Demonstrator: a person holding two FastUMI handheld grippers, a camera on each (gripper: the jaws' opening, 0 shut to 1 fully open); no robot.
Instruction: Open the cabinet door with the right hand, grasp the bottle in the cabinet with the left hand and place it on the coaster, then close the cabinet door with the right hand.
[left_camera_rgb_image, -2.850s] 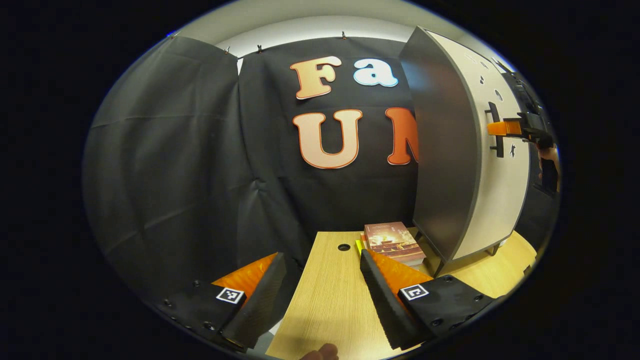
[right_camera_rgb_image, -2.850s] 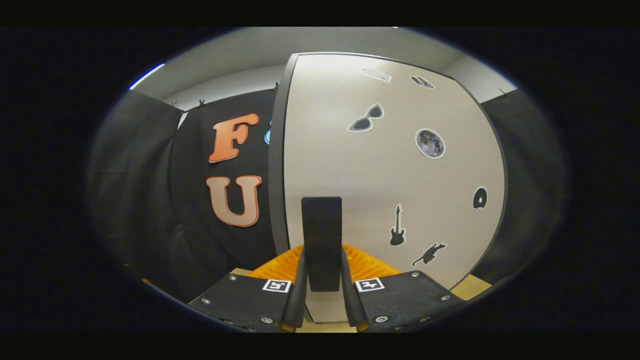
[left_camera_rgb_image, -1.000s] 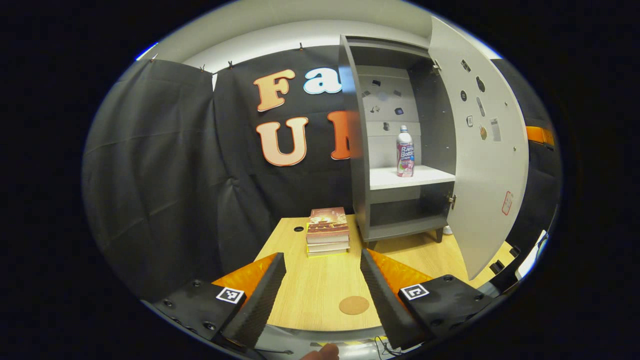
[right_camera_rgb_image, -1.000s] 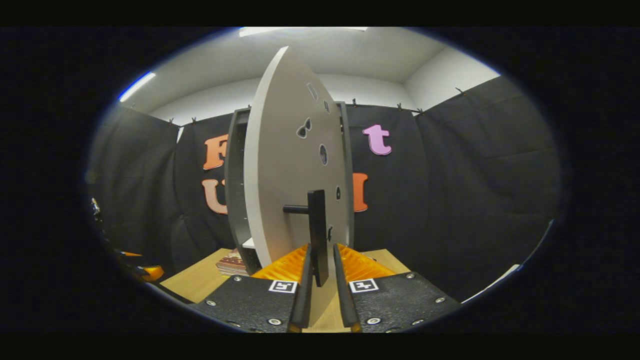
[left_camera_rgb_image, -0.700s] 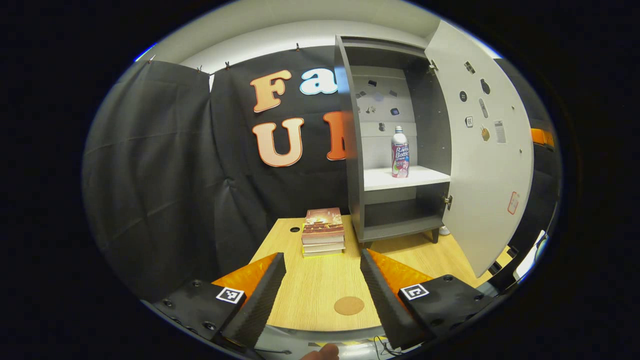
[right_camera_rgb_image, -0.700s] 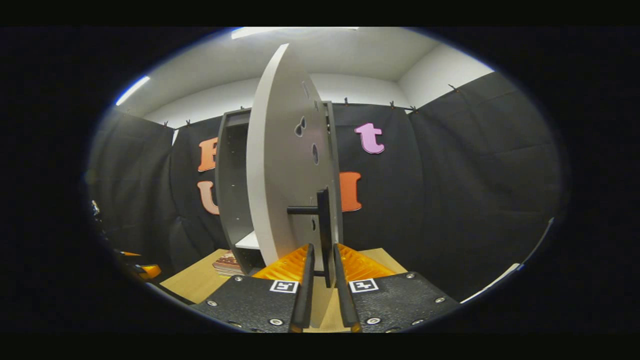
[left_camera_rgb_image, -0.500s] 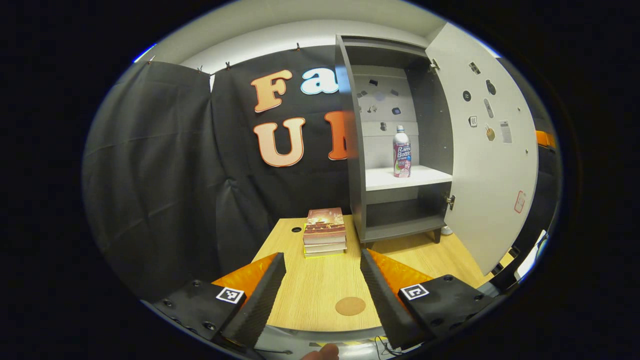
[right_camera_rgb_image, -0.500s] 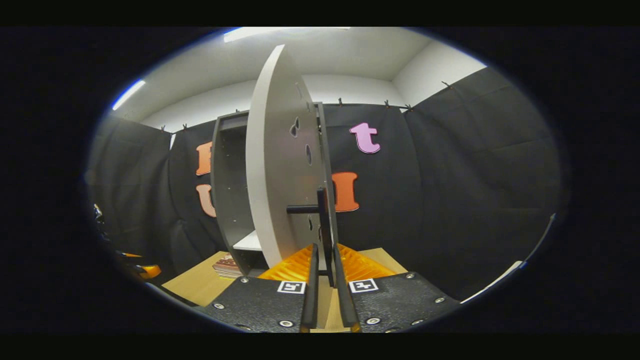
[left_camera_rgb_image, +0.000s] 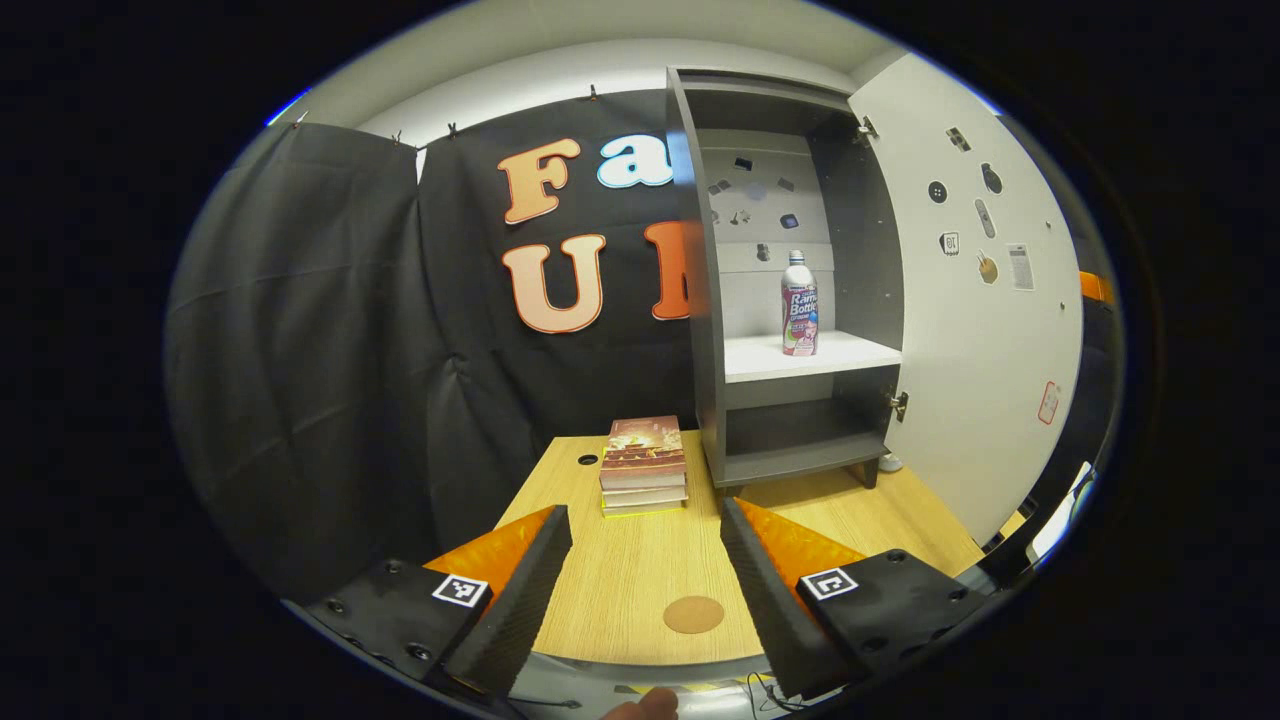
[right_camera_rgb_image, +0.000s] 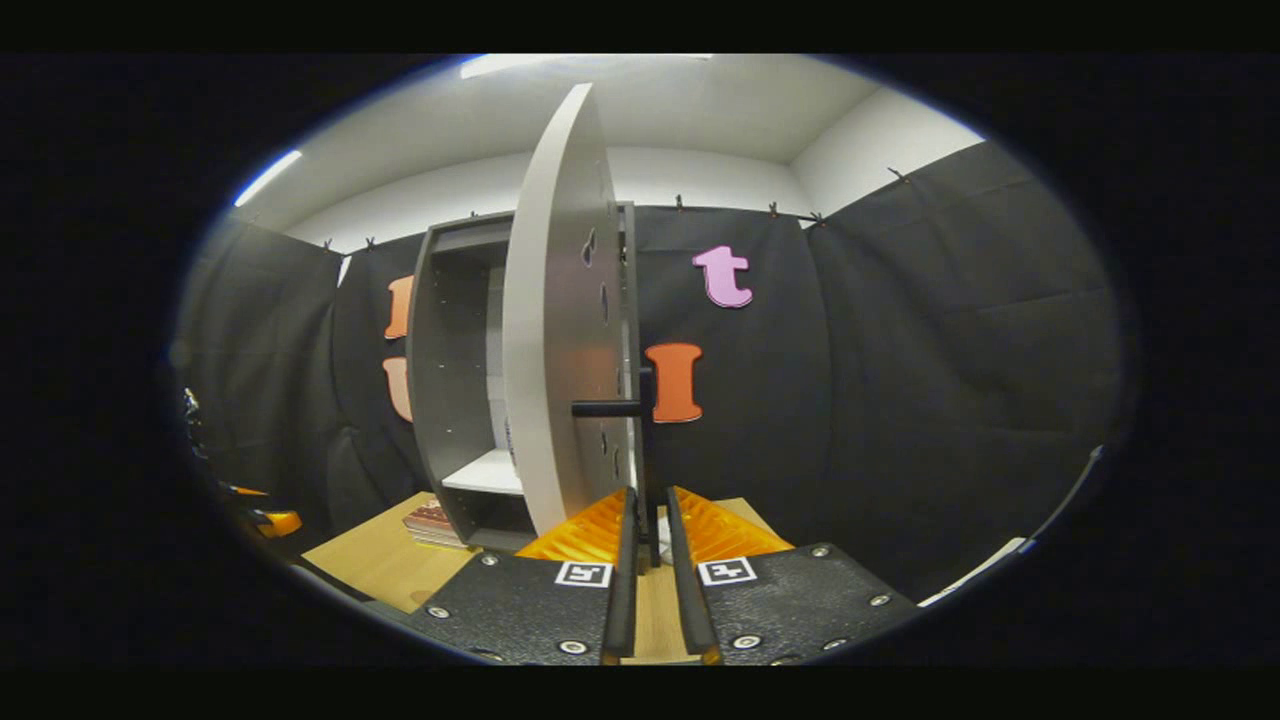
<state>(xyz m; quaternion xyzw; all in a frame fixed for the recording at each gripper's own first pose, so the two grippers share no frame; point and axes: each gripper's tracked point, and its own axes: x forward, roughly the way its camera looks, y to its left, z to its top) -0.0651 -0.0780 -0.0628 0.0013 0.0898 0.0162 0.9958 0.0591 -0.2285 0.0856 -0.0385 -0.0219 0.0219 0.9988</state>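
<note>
Because the bottle (left_camera_rgb_image: 799, 304) stands tall and thin on the white shelf (left_camera_rgb_image: 810, 355) inside the open cabinet (left_camera_rgb_image: 790, 280), a bump from the left gripper (left_camera_rgb_image: 645, 575), whose fingers are wide apart and well in front of the cabinet, could knock it over. The coaster (left_camera_rgb_image: 693, 614) lies on the table (left_camera_rgb_image: 620, 570) in front of the cabinet, so the bottle might land off it. The right gripper (right_camera_rgb_image: 647, 560) is squeezed tight on the door handle (right_camera_rgb_image: 645, 470); if it slips, the cabinet door (right_camera_rgb_image: 560, 350) could swing back in the way.
</note>
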